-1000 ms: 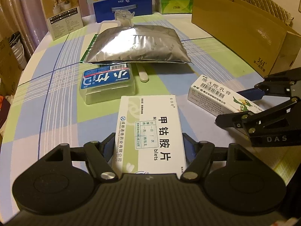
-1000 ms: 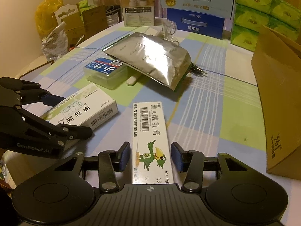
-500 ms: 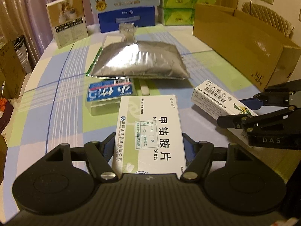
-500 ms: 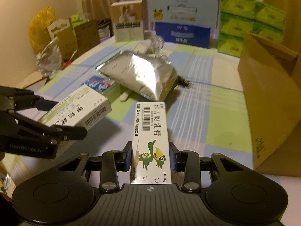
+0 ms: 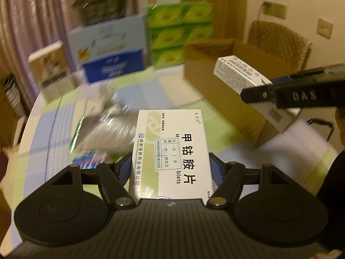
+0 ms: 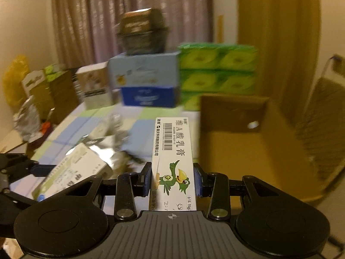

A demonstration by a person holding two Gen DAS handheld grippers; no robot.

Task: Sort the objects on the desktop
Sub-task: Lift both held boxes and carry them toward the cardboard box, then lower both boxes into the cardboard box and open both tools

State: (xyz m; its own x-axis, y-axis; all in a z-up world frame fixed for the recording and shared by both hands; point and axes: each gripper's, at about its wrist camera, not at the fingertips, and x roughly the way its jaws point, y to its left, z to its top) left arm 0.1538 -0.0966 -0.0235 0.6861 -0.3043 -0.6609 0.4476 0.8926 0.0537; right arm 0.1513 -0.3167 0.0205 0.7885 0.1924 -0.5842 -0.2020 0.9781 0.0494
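Observation:
My left gripper (image 5: 171,168) is shut on a white and green tablet box (image 5: 172,151) and holds it well above the table. My right gripper (image 6: 173,180) is shut on a narrow white ointment box (image 6: 173,161) with a green bird, also lifted. In the left wrist view the right gripper (image 5: 301,95) carries the ointment box (image 5: 239,75) in front of the open cardboard box (image 5: 226,99). In the right wrist view the tablet box (image 6: 75,170) and left gripper (image 6: 28,170) show at lower left. The cardboard box (image 6: 232,133) stands to the right.
A silver foil pouch (image 5: 105,129) and a blue-labelled clear plastic case (image 5: 90,159) lie on the checked tablecloth. A blue and white carton (image 6: 146,82), green tissue packs (image 6: 215,71) and a small white box (image 6: 94,88) stand at the table's far edge. A chair (image 5: 280,41) stands behind the cardboard box.
Both grippers have risen from the table with their boxes held. The right gripper shut on the ointment box and moved up toward the cardboard box. The views now tilt up and are blurred.

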